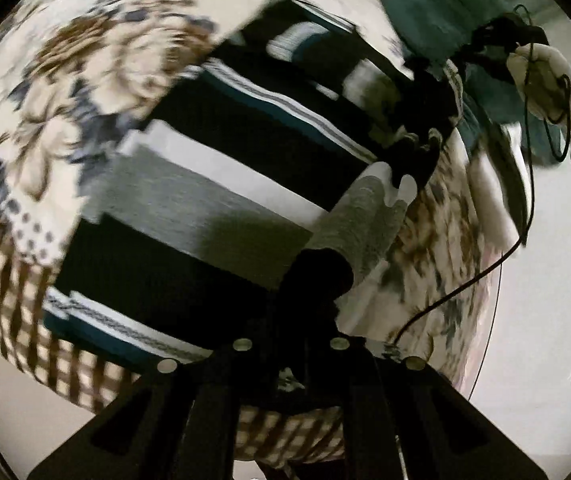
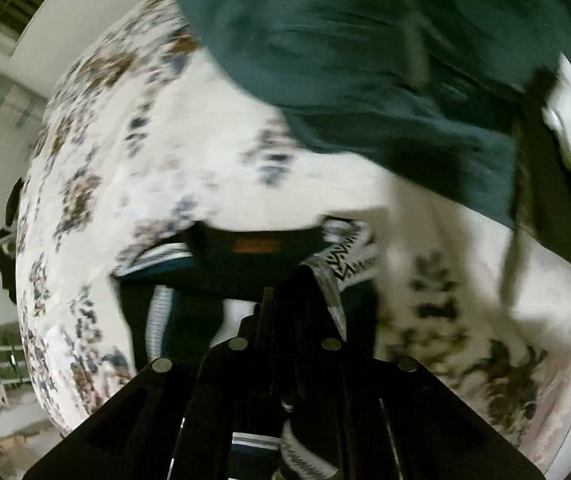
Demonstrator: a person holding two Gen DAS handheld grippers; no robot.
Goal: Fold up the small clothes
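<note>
A striped garment (image 1: 205,184) in black, white, grey and teal bands lies spread on a floral bedspread (image 1: 65,92). My left gripper (image 1: 317,276) is shut on its near edge, where grey cloth bunches up. My right gripper (image 1: 417,148) shows across the garment in the left wrist view, pinching the far edge. In the right wrist view my right gripper (image 2: 297,280) is shut on the garment's collar end (image 2: 257,256), with a patterned band (image 2: 349,256) draped over the fingers. Both views are motion-blurred.
A dark teal cloth (image 2: 365,60) lies heaped on the bed beyond the garment; it also shows in the left wrist view (image 1: 437,4). A gloved hand (image 1: 545,76) and a black cable (image 1: 525,184) are at the right. The bedspread's checked border (image 1: 13,288) falls away to a pale floor.
</note>
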